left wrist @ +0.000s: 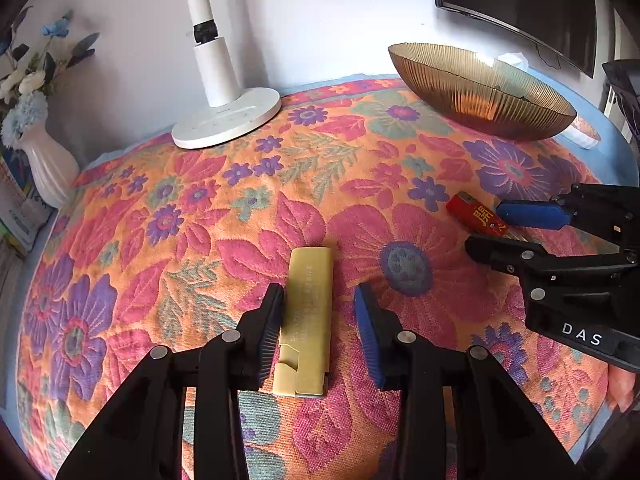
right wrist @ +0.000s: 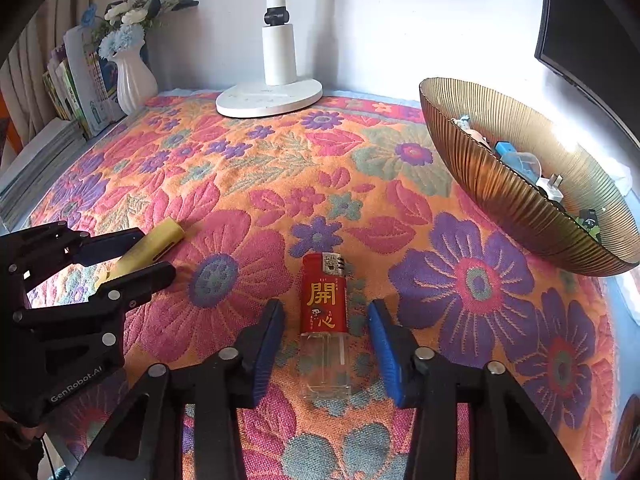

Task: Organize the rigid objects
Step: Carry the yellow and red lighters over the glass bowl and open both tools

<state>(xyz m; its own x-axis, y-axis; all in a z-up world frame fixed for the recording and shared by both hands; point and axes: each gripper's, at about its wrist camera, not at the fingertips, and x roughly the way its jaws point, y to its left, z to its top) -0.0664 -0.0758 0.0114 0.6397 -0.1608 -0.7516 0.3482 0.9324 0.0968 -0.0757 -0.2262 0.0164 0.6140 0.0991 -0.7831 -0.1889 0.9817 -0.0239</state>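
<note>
A yellow lighter [left wrist: 310, 312] lies flat on the flowered cloth between the fingers of my left gripper [left wrist: 318, 290]. Its left pad sits against the lighter's side, while the right pad stands off with a gap, so the jaws are open. A red lighter [right wrist: 324, 300] with gold characters and a clear base lies between the fingers of my right gripper [right wrist: 325, 305], with cloth showing on both sides; it is open too. From the right wrist, the left gripper [right wrist: 154, 254] straddles the yellow lighter [right wrist: 160, 242]. From the left wrist, the right gripper [left wrist: 486, 227] straddles the red lighter [left wrist: 472, 214].
A ribbed amber glass bowl [right wrist: 500, 184] at the right holds several small items. A white lamp base [right wrist: 268, 100] stands at the back, a white vase [right wrist: 134, 80] with flowers and stacked books [right wrist: 80, 80] at the back left, and a dark monitor [left wrist: 520, 0] at the upper right.
</note>
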